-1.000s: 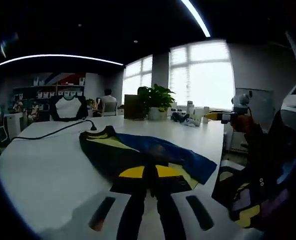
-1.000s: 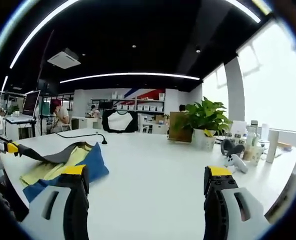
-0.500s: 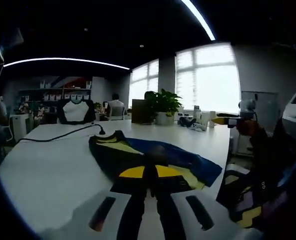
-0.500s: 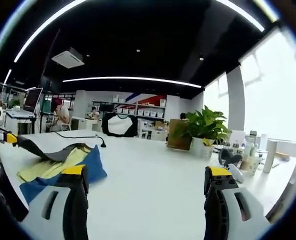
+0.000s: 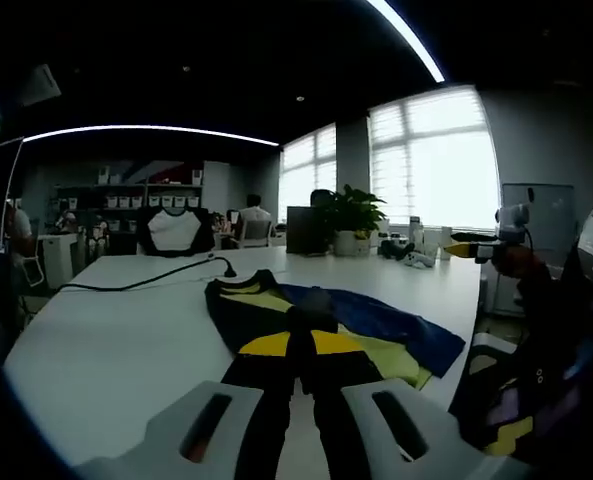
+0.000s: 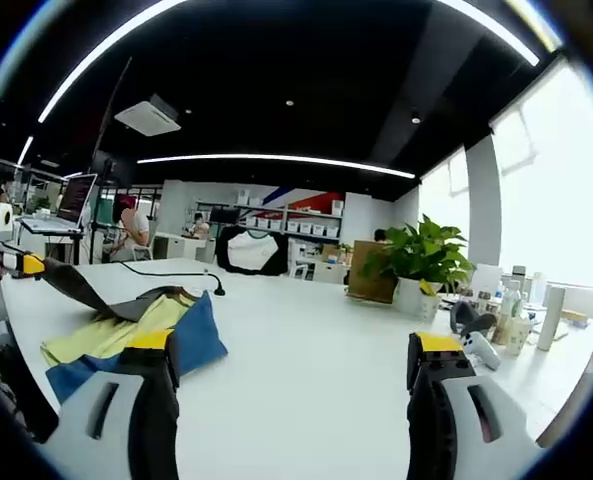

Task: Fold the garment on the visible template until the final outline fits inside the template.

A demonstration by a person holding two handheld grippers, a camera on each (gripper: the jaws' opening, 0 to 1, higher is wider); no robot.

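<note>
A blue, yellow and black garment [image 5: 346, 325] lies spread on the white table [image 5: 116, 340]. My left gripper [image 5: 301, 345] is shut on a dark edge of it, near the table's front. In the right gripper view that gripper [image 6: 21, 264] comes in from the left and holds a dark strip of the garment [image 6: 126, 330] up off the table. My right gripper [image 6: 296, 350] hangs over bare table to the right of the garment, jaws wide apart with nothing between them. In the left gripper view the right gripper [image 5: 476, 248] shows at the right, in a person's hand.
A black cable [image 5: 146, 280] runs across the far side of the table. A potted plant [image 6: 411, 265], bottles and a small white device [image 6: 476, 345] stand at the far right end. The table's right edge [image 5: 466, 300] is close to the garment. People sit at desks behind.
My left gripper has risen a little with the dark garment edge still in it. Both views have shifted slightly. The right gripper's jaws stay apart.
</note>
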